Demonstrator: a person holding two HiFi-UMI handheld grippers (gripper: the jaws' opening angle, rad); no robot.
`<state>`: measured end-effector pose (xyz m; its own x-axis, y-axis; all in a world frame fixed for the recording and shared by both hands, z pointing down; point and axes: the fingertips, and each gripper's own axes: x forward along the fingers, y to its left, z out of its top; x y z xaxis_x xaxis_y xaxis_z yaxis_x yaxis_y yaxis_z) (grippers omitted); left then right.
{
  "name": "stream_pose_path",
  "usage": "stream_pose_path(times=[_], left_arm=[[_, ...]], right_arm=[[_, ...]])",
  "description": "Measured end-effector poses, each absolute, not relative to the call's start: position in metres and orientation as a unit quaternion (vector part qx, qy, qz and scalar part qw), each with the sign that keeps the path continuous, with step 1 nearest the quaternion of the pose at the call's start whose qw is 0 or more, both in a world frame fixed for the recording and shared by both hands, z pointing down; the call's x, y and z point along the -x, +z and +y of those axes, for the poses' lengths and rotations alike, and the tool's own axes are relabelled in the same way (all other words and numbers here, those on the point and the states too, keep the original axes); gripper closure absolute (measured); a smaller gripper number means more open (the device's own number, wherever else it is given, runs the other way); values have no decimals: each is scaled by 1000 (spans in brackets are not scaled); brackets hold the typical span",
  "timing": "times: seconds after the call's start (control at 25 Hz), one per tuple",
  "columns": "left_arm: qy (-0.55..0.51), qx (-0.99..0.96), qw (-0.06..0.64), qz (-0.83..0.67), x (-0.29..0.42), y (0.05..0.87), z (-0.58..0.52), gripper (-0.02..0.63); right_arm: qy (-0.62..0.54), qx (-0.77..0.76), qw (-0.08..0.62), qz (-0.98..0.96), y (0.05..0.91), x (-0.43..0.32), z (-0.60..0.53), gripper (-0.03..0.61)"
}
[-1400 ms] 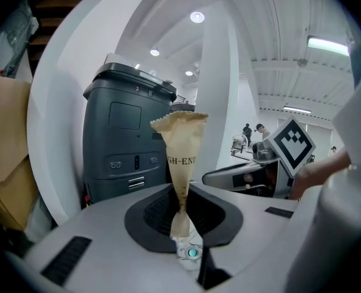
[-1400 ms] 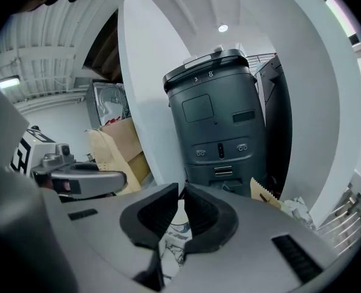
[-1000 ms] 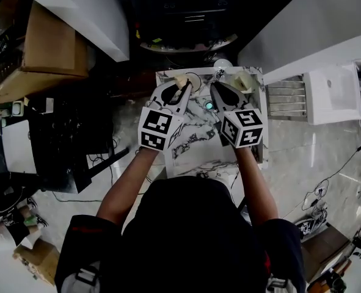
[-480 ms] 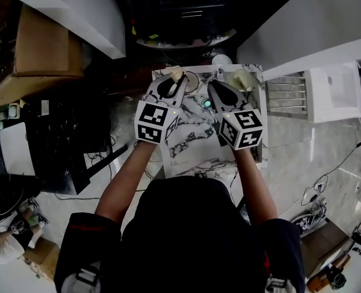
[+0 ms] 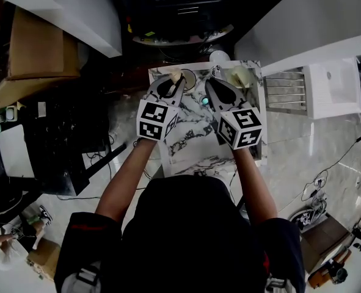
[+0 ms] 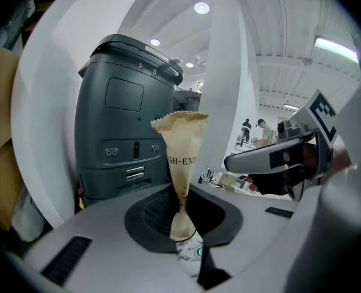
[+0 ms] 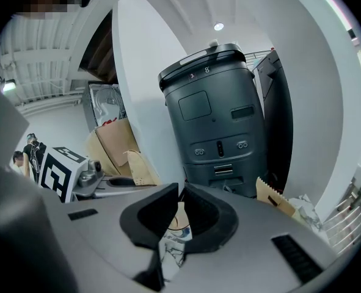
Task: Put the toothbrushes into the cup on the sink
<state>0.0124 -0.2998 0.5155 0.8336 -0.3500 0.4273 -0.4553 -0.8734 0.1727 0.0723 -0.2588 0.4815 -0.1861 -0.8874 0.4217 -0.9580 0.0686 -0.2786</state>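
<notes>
A marble-veined counter top (image 5: 189,140), white streaked with dark grey, was seen from above. Near its far edge a round cup (image 5: 189,78) was set, shown as an open ring. Just on the near side of the cup a small teal object (image 5: 204,101) was laid, too small to be identified. By the far right corner a tan paper packet (image 5: 239,77) was laid on the stone.

Test hall, staged washroom: marble-patterned white countertop (image 5: 192,145) between white partition panels (image 5: 76,14); tall dark grey cabinet-shaped machine (image 6: 122,133) behind it; brown cardboard boxes (image 5: 36,44) left; white strip light (image 6: 336,47) overhead.
</notes>
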Motion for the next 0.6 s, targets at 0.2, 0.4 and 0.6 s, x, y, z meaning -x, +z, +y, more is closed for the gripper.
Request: stream_pose_path(times=[0.2, 0.4, 0.6], left_arm=[[196, -950, 126, -210, -11, 522, -297, 572], [203, -947, 130, -212, -7, 530, -295, 571], [220, -943, 135, -210, -6, 542, -289, 571]], right_arm=[[251, -634, 71, -727, 481, -72, -258, 523], [250, -635, 72, -727, 481, -72, -259, 523], [249, -636, 73, -727, 482, -72, -259, 523]])
